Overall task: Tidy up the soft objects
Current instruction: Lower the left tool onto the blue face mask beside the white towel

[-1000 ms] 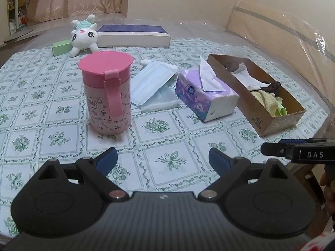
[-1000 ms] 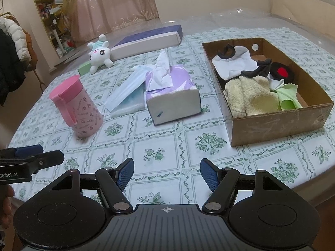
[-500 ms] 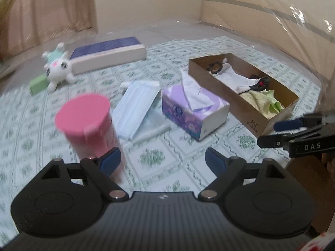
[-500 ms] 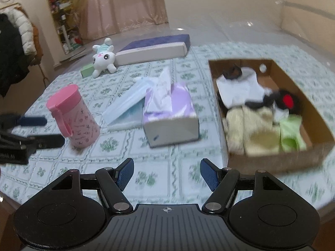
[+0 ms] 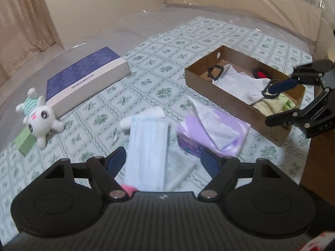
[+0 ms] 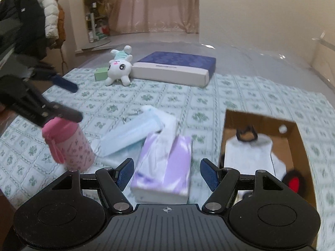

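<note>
A white plush bunny (image 5: 40, 123) (image 6: 119, 69) lies at the far side of the table, against a flat blue box (image 5: 83, 81). A cardboard box (image 5: 230, 96) (image 6: 301, 146) on the right holds a white sock (image 5: 240, 83), a yellow towel and other soft items. My left gripper (image 5: 162, 160) hangs above a pack of face masks (image 5: 148, 146) with its jaws closing and nothing gripped. My right gripper (image 6: 167, 171) stands open above the purple tissue box (image 6: 165, 167), not touching it. Each gripper shows at the edge of the other's view.
A pink lidded cup (image 6: 71, 146) stands at the left, under my left gripper's fingers as the right wrist view shows it. A green block (image 6: 100, 76) lies beside the bunny. The patterned tablecloth (image 6: 188, 96) is bare between the bunny and the masks. Coats hang far left.
Both grippers have risen and moved over the table towards its far side. The left one swung right past the pink cup and its jaws narrowed. The right one's jaws kept their width.
</note>
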`<move>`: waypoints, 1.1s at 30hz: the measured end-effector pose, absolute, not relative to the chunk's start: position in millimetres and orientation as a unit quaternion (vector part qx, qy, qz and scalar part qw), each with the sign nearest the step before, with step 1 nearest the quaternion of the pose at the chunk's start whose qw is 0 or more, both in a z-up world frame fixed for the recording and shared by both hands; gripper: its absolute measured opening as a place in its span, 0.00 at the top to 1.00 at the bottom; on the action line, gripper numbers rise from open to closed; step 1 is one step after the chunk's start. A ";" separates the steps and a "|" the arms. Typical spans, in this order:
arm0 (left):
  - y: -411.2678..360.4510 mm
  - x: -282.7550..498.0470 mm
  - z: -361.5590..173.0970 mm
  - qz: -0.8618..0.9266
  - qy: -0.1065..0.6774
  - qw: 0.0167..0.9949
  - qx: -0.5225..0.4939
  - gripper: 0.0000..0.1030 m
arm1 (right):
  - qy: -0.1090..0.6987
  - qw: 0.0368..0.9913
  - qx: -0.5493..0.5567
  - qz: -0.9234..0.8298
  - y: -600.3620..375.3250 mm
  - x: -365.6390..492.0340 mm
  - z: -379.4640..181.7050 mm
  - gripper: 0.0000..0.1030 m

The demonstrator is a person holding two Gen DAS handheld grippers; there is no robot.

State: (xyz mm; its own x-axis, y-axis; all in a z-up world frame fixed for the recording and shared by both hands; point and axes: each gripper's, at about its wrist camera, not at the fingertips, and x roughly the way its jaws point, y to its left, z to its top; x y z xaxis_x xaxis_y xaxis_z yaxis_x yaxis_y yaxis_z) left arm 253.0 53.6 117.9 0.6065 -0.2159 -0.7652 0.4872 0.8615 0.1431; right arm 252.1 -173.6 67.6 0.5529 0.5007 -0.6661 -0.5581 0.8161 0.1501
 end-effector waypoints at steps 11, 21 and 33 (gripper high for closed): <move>81.0 367.0 88.7 -0.261 0.470 0.822 0.190 0.36 | 0.394 0.837 -0.113 0.363 -134.6 341.9 60.8 0.33; 96.0 427.3 21.0 -0.297 0.532 0.776 0.159 0.50 | 0.423 0.803 -0.145 0.394 -92.7 423.1 37.9 0.34; 87.7 454.5 -28.4 -0.340 0.555 0.745 0.143 0.71 | 0.442 0.792 -0.155 0.391 -69.1 455.2 5.9 0.35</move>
